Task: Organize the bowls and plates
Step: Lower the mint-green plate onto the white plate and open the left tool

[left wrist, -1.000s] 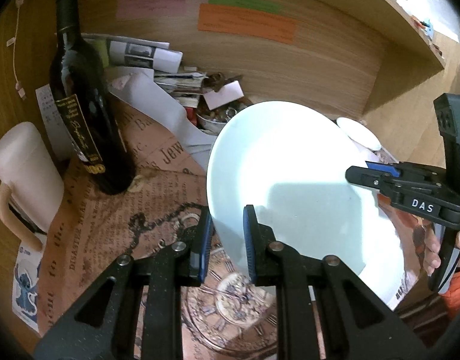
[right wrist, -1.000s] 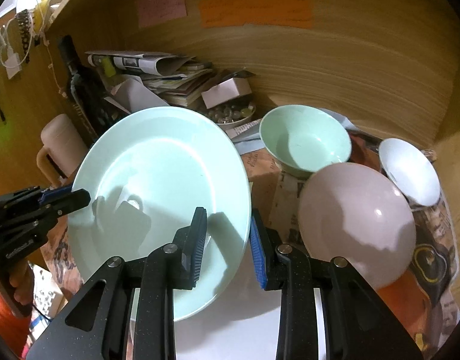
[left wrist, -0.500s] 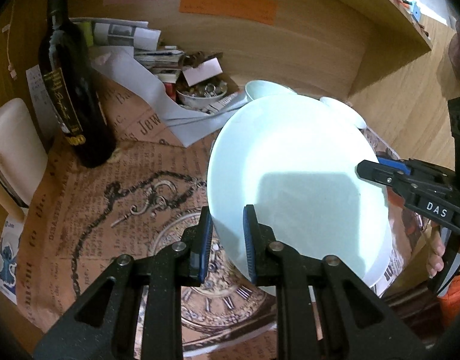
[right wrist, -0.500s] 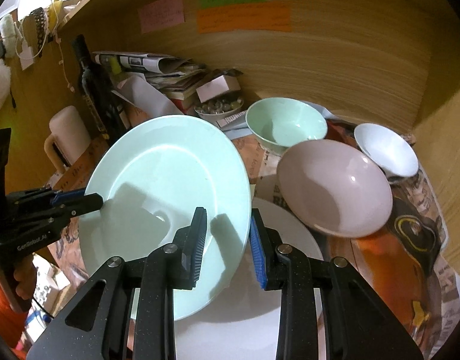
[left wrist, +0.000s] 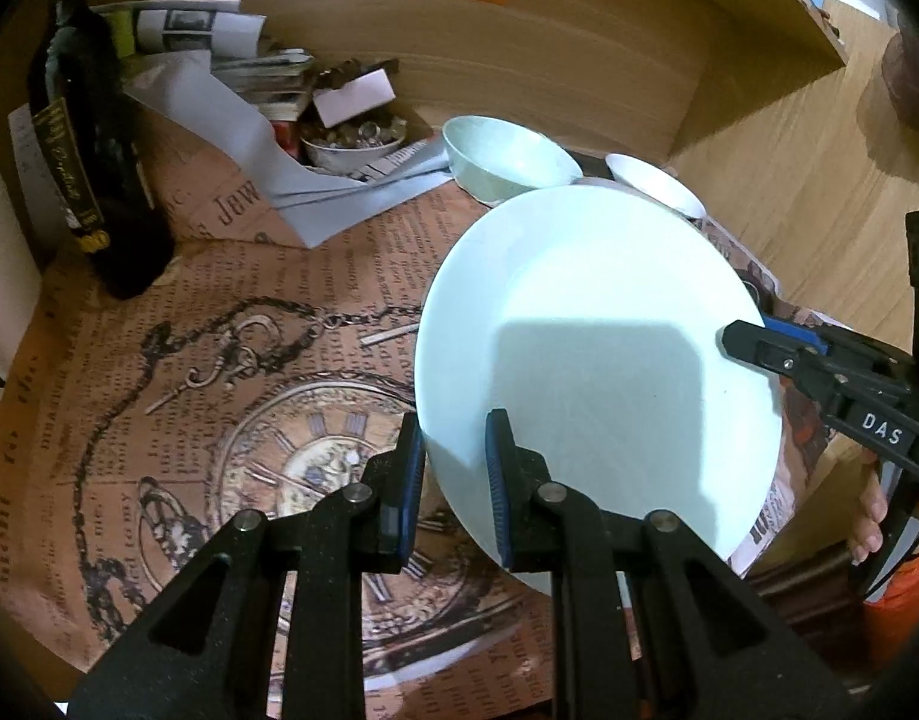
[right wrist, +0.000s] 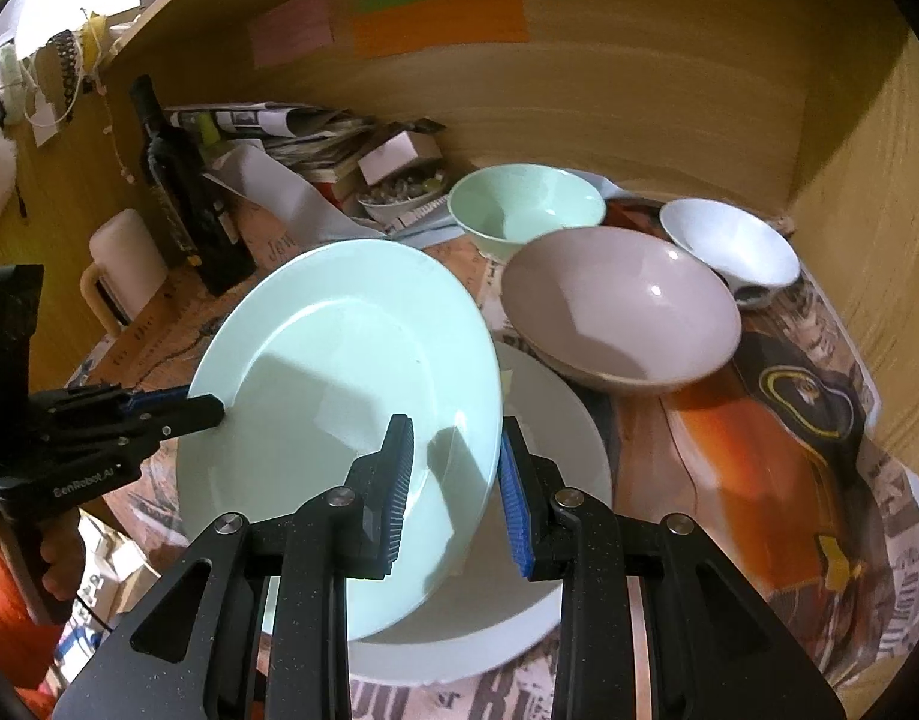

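A pale mint plate hangs tilted above the table, held by both grippers at once. My left gripper is shut on its near left rim, and it shows at the left edge of the right wrist view. My right gripper is shut on the opposite rim, and it shows at the right of the left wrist view. A white plate lies flat on the table just beneath. Behind it stand a pink bowl, a green bowl and a white bowl.
A dark wine bottle and a cream mug stand at the left. Stacked papers and a small dish of trinkets crowd the back wall. A printed newspaper sheet covers the table. Wooden walls close the back and right.
Both grippers have carried the mint plate back from the rear wall and lower, over the white plate. The bottle and bowls now show farther away. Both grips are unchanged.
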